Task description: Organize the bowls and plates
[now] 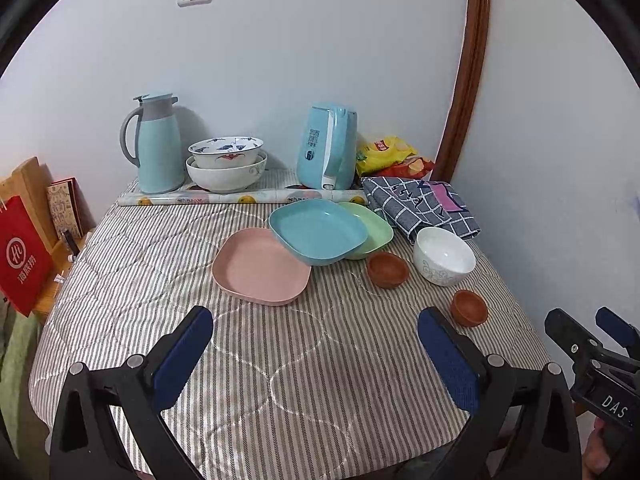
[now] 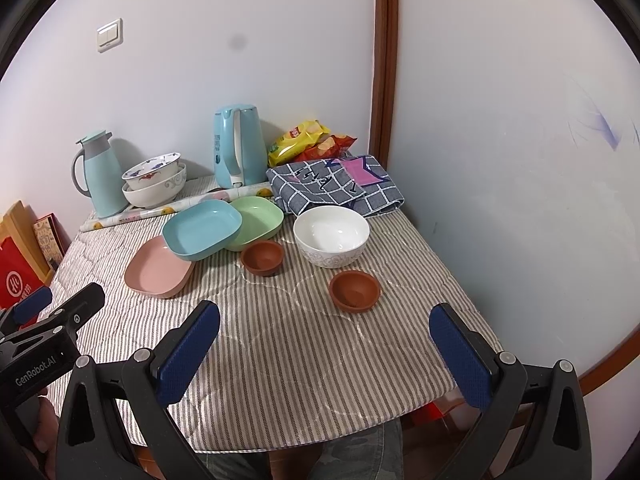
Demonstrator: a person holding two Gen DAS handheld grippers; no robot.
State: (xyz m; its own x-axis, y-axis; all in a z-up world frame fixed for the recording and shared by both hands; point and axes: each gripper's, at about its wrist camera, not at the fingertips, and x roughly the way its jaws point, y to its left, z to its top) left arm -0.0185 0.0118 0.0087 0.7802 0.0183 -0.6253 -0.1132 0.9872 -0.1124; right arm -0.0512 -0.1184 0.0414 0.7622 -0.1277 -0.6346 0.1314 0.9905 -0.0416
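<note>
In the left wrist view, the left hand-held gripper [image 1: 316,344] hung released, low in the frame; the blue plate [image 1: 318,230] overlapped pink and green ones at centre.

In the right wrist view, the right hand-held gripper [image 2: 325,340] was likewise released, below two brown bowls [image 2: 354,290]. Nothing seemed grasped yet; stacking probably came next.

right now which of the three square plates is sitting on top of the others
The blue plate. It rests tilted across the rims of the pink plate and the green plate, which both lie flat on the striped cloth.
</note>
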